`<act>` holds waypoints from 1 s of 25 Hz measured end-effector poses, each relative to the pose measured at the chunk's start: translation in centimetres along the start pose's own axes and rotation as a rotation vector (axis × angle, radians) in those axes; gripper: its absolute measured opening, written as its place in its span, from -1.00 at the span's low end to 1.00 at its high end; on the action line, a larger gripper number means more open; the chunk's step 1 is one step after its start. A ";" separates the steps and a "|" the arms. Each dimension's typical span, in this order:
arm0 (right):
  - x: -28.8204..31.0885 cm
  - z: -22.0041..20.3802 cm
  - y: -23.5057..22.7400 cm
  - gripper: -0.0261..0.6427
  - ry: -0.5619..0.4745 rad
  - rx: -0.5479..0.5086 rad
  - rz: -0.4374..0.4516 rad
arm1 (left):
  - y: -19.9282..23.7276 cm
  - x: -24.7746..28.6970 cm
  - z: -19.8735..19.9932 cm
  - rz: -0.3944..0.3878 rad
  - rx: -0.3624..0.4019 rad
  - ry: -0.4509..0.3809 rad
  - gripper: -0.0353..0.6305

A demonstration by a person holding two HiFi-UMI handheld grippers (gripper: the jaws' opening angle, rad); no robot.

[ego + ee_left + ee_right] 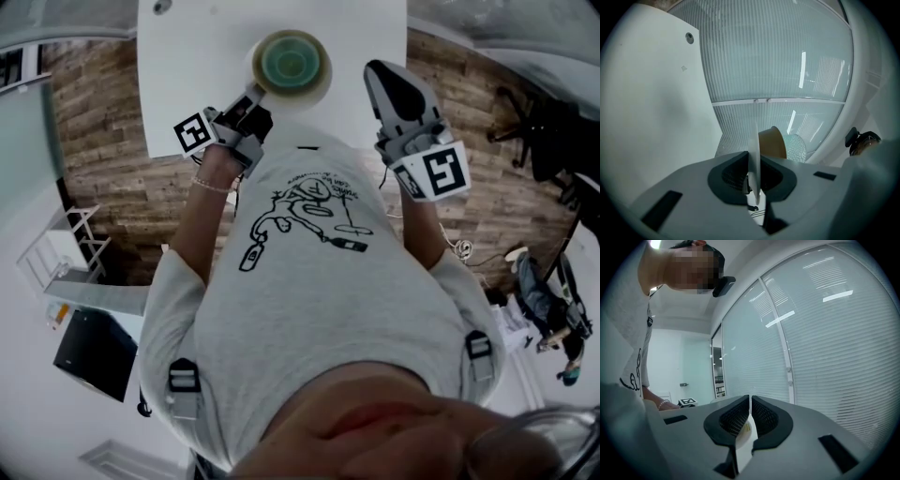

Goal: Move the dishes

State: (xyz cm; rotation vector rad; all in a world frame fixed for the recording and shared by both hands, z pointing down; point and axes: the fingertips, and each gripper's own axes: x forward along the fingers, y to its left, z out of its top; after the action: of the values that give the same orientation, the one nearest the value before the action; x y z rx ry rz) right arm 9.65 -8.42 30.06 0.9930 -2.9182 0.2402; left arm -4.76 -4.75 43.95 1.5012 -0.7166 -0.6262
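In the head view a pale plate [319, 84] carrying a greenish glass bowl [291, 61] sits over the near edge of the white table [187, 66]. My left gripper [255, 99] is shut on the plate's near-left rim. The left gripper view shows that plate [753, 145] edge-on, pinched between the jaws of the left gripper [754, 180]. A brown cup [772, 143] and a textured glass bowl [797, 149] lie on it beyond the jaws. To the right of the plate, my right gripper [380, 73] is shut with nothing held. Its pads [750, 414] meet in the right gripper view.
The floor around the table is wood plank [103, 141]. A black office chair [539, 131] stands at the right, a white rack [66, 248] and a black box [94, 352] at the left. A glass wall with blinds [825, 333] runs ahead of both grippers.
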 end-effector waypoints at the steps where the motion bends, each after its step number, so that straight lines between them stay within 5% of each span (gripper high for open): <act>1: 0.0 0.0 0.0 -0.81 -0.001 -0.001 0.002 | -0.1 0.1 -0.1 0.000 0.002 0.001 -0.83; 17: 0.1 3.4 2.9 -0.78 -0.130 -0.080 0.014 | -0.7 1.3 -1.2 -0.012 -0.002 0.099 -0.83; 18: 0.2 3.5 3.3 -0.72 -0.135 -0.091 0.022 | -0.7 1.4 -1.3 -0.014 -0.003 0.108 -0.83; 20: 0.8 3.5 4.2 -0.26 -0.125 -0.121 0.044 | -0.9 1.5 -1.4 -0.018 -0.003 0.123 -0.83; 25: 2.3 2.7 6.0 0.08 -0.079 -0.160 0.060 | -1.5 1.7 -1.5 -0.027 -0.006 0.143 -0.83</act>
State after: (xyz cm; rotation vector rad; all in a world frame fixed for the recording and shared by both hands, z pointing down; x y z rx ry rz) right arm 4.19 -5.58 26.86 0.9131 -2.9831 -0.0312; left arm -2.43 -5.02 42.56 1.5357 -0.5847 -0.5353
